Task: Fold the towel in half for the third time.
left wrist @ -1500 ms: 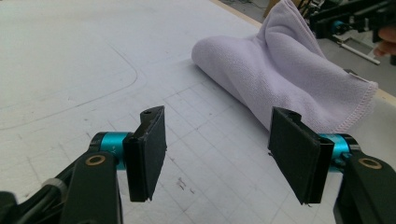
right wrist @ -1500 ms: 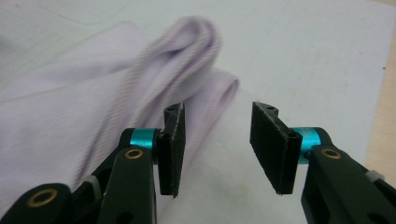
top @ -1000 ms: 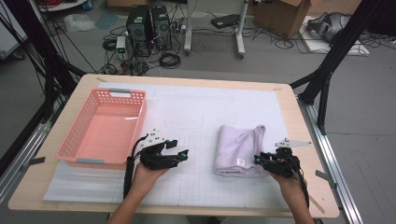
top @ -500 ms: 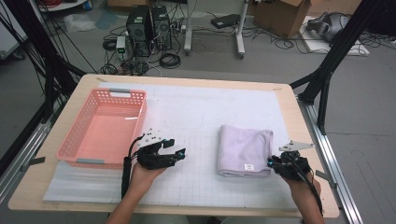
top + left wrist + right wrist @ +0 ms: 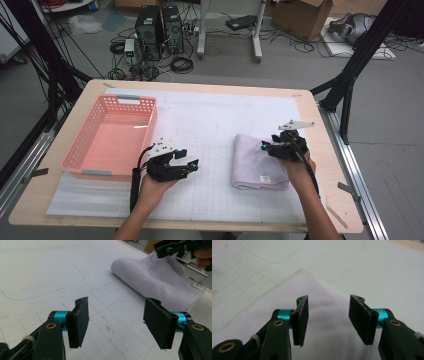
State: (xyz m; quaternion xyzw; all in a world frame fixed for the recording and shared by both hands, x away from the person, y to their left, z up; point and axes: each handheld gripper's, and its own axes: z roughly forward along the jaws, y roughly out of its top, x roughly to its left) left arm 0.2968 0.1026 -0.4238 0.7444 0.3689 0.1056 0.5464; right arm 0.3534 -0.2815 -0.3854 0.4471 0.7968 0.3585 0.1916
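High view: one folded lilac towel flat on the white gridded mat, right of centre, small white label near its front edge. One pink plastic basket at the mat's left, nothing inside. Two grippers, one per hand. Left gripper resting low on the mat just right of the basket, well apart from the towel, jaws parted and bare. Right gripper over the towel's far right part, grey three-cornered plate on top; from this height, hard to tell whether its tips touch the cloth. Beyond the table: two computer towers, cable tangles, a cardboard box, cut off at the top edge.

Left gripper view: two black jaws spread wide, only mat grid between them. Towel lying ahead to the right, rolled fold facing the camera, label plain here. Other gripper at the top right corner above the cloth, mostly cropped, fingers blurred.

Right gripper view: jaws standing apart, having just been opening, nothing clamped; towel spread beneath and beyond them, a peaked corner pointing away. Close cloth blurred, gap between pads and fabric impossible to judge. Basket and left hand outside this frame.
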